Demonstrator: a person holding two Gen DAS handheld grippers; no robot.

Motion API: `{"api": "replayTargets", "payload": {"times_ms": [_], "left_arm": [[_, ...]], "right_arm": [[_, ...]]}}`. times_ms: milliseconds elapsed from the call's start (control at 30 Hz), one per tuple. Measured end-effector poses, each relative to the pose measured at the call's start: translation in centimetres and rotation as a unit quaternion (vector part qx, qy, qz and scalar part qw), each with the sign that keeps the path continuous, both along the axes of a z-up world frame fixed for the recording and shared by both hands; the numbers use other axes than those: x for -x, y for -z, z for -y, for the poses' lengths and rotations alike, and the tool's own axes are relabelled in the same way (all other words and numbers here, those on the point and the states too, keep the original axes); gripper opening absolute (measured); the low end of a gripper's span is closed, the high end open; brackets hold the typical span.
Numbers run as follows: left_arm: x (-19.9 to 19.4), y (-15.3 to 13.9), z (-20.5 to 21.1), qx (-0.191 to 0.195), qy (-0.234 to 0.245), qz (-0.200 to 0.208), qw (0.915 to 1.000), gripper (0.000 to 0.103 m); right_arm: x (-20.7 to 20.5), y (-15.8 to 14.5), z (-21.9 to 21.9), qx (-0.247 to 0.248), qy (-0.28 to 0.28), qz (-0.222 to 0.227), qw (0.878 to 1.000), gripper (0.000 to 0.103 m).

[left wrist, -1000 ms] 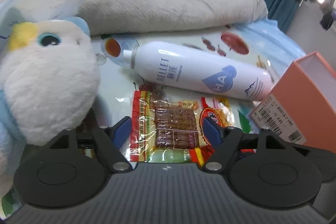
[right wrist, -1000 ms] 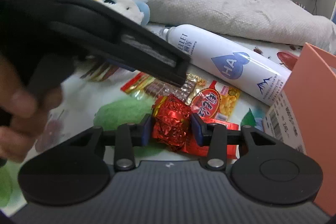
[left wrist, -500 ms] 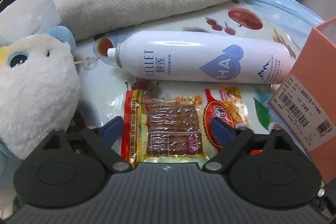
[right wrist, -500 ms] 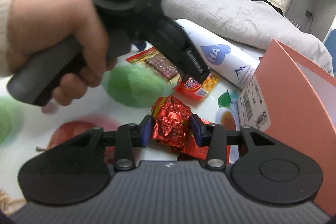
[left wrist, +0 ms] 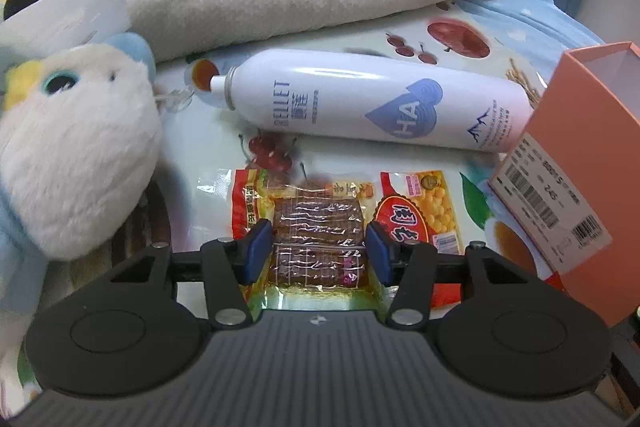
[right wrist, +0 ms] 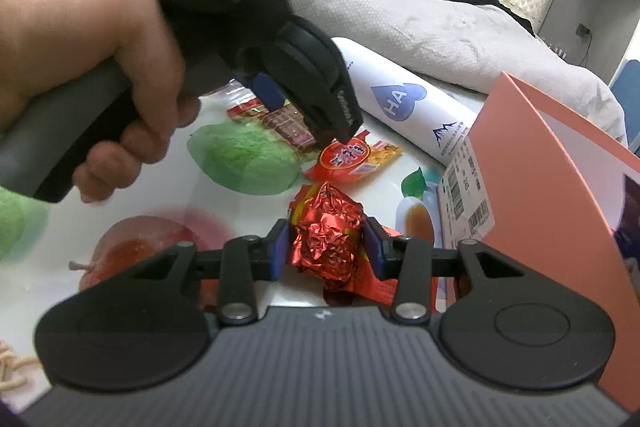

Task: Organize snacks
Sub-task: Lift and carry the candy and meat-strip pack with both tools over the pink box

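Closing left tool [left wrist: 319, 251] straddling dried-tofu packet [left wrist: 316, 239], right tool [right wrist: 327, 251] pinching foil candy [right wrist: 326, 241]

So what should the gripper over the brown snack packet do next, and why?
Probably finish squeezing. The left gripper is closing with the clear brown snack packet between its blue pads, and the packet lies flat on the fruit-print tablecloth, so it likely needs a firm pinch before lifting.

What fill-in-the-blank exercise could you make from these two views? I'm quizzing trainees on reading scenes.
1. The right tongs are shut on a snack wrapped in crinkled ____ foil.
2. The white spray bottle is ____ on the tablecloth.
3. The open box beside the bottle's base is ____ in colour.
4. The plush toy has a ____ eye.

Answers: red; lying; orange; blue
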State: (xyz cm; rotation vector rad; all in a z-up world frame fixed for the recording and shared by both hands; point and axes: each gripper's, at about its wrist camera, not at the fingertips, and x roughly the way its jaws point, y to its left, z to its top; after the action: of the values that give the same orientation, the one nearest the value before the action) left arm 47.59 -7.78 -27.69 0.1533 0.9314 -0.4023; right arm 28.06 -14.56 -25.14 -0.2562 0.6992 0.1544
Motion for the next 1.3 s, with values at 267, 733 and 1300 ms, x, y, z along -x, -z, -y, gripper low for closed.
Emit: {"api": "replayTargets", "payload": {"times_ms": [267, 733, 1300], "left_arm": [[4.3, -1.7, -2.8, 0.021, -0.034, 0.004, 0.9992, 0.057], [13.9, -4.9, -7.5, 0.044, -0.105, 0.002, 0.9935, 0.057], [22.9, -10.6, -9.0, 0.082, -0.157, 0.018, 0.9839, 0.057]], "right_arm": [[1.4, -0.9, -0.1, -0.013, -0.014, -0.004, 1.0, 0.043], [6.5, -3.4, 0.5, -0.084, -0.036, -0.024, 0.996, 0.043], [12.5, -8.8, 3.0, -0.113, -0.024, -0.01, 0.993, 0.043]]}}
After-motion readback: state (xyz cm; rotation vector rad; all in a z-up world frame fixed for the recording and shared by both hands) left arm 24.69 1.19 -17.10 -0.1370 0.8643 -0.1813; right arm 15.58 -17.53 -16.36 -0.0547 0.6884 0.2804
